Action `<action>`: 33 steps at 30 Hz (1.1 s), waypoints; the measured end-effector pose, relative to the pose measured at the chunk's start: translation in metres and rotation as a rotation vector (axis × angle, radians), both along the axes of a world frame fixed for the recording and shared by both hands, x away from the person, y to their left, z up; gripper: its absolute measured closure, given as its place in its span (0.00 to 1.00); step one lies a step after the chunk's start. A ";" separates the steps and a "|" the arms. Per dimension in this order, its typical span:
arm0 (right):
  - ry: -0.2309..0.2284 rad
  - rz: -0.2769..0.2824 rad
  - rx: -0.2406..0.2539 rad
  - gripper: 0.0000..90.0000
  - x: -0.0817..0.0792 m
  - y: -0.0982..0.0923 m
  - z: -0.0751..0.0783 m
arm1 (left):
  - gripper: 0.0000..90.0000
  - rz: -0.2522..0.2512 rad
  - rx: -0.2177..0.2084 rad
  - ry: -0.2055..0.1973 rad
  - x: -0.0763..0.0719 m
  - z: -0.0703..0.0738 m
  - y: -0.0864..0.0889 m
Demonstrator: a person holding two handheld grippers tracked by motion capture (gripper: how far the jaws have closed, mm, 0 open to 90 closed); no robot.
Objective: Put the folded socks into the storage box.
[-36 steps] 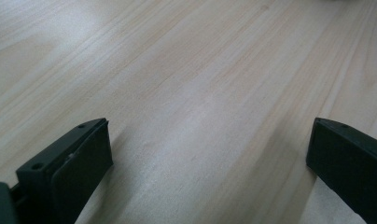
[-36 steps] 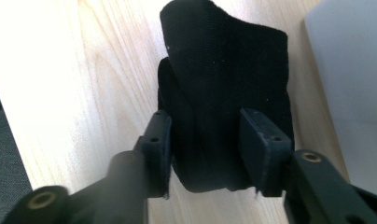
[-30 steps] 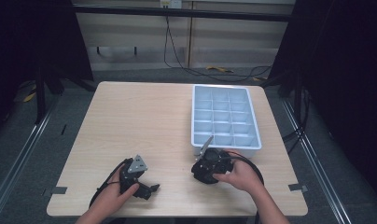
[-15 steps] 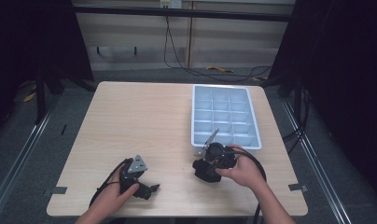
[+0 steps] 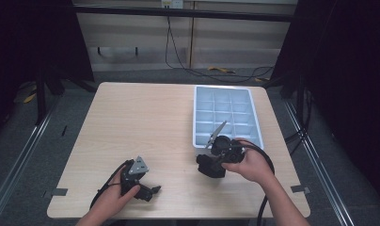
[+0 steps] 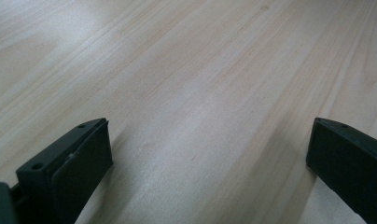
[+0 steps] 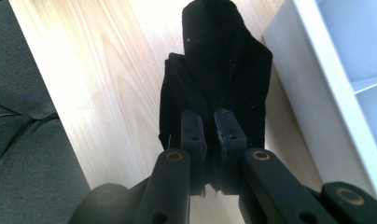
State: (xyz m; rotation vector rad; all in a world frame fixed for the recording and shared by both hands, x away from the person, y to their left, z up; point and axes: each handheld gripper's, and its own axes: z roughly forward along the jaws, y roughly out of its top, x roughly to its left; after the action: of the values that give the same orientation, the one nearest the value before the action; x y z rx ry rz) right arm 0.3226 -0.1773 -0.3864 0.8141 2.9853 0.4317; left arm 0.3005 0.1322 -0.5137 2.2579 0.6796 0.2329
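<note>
Black cloth pinched in the right gripper, beside the tray.

A piece of black cloth [image 7: 219,79] is clamped between the nearly closed jaws of the right gripper [image 7: 209,135], hanging over the wooden table [image 5: 146,127] just beside the near left corner of the pale compartment tray [image 5: 225,115] (whether the fabric touches the tray wall cannot be told). In the high view the right gripper [image 5: 216,157] sits in the person's right hand [image 5: 249,162] at that tray corner. Well apart, near the table's front edge, the left gripper [image 5: 141,183] lies low over bare wood, its jaws spread wide with nothing between them.
</note>
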 end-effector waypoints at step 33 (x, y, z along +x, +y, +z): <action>0.004 0.039 -0.040 0.94 0.016 0.005 0.062 | 0.00 0.004 -0.003 -0.001 0.000 0.000 0.000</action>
State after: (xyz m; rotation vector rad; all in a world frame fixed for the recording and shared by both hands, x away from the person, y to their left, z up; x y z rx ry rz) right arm 0.3382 -0.1725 -0.3239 0.7553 3.0076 0.3701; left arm 0.3005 0.1320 -0.5136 2.2531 0.6837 0.2353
